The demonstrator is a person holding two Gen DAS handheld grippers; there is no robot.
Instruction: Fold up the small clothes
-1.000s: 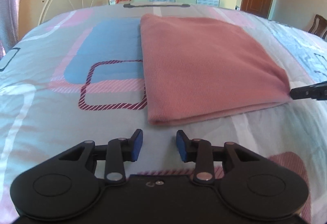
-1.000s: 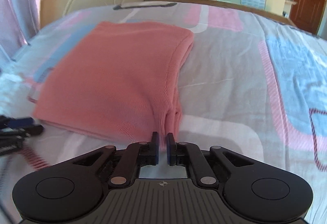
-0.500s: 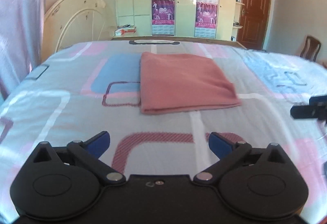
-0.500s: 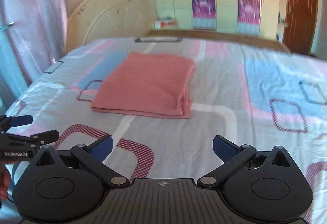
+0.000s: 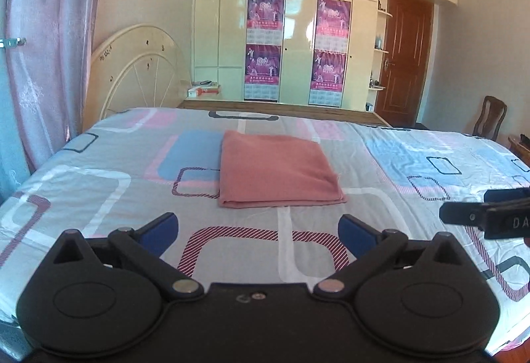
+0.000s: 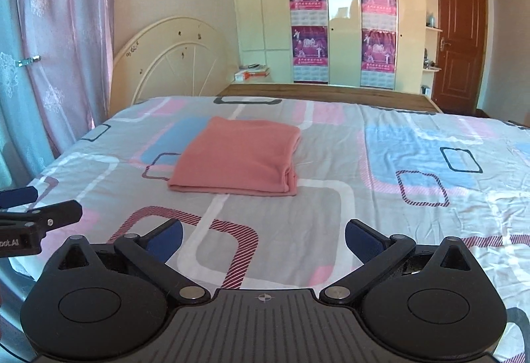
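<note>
Well apart, both tongs (image 5: 258,232) (image 6: 263,235) gape — pink cloth (image 5: 276,175) lies folded.

We hold the left gripper (image 5: 258,232) with jaws spread wide, blue pads (image 5: 158,230) apart, short of the folded cloth (image 5: 276,174). The right gripper (image 6: 263,235) hangs likewise wide apart beside it, holding nothing.
</note>
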